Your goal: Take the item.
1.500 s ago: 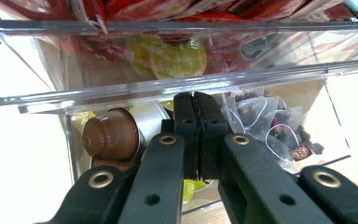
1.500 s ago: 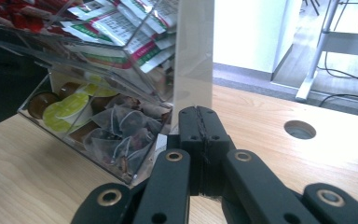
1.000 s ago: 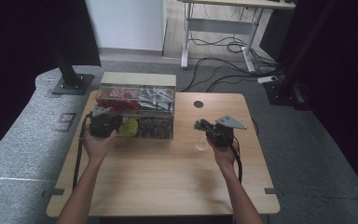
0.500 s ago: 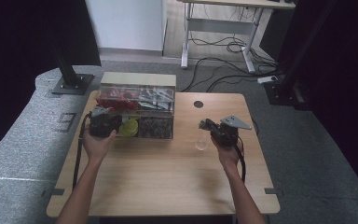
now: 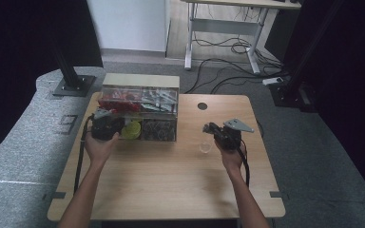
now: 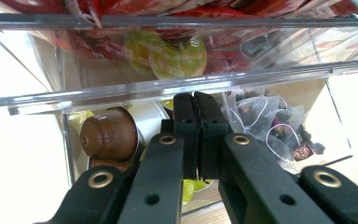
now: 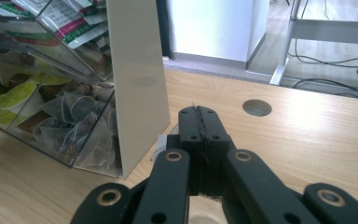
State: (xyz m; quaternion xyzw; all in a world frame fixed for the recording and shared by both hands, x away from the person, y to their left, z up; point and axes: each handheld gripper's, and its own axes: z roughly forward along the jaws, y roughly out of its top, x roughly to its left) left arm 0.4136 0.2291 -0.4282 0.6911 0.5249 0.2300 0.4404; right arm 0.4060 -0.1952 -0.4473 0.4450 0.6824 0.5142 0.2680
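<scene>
Table: one wooden table (image 5: 171, 180), with one round hole (image 5: 202, 106) near its far edge.

Organizer: one clear plastic box (image 5: 140, 95) with compartments, standing at the far left part of the table, its back against the far edge.

Upper compartments: red packets (image 5: 116, 100) at the left, white and green sachets (image 7: 70, 23) at the right; too crowded to count.

Lower left compartment: coffee capsules, one brown capsule (image 6: 109, 135) plainly seen, at least two with yellow-green lids (image 6: 179, 58) behind the plastic.

Lower right compartment: mesh tea bags (image 6: 270, 123) on strings, piled up, several, no sure count.

Left tongs: one gripper (image 6: 195, 100), in the person's left hand at the box's front left corner; jaws pressed together with nothing between them, tips right at the clear front lip of the capsule compartment.

Right tongs: one gripper (image 7: 199, 112), in the person's right hand over the right half of the table, well apart from the box's right end wall; jaws closed together, holding nothing.

Small clear cup: one (image 5: 204, 147), on the table just left of the right gripper, near the table's middle.
</scene>
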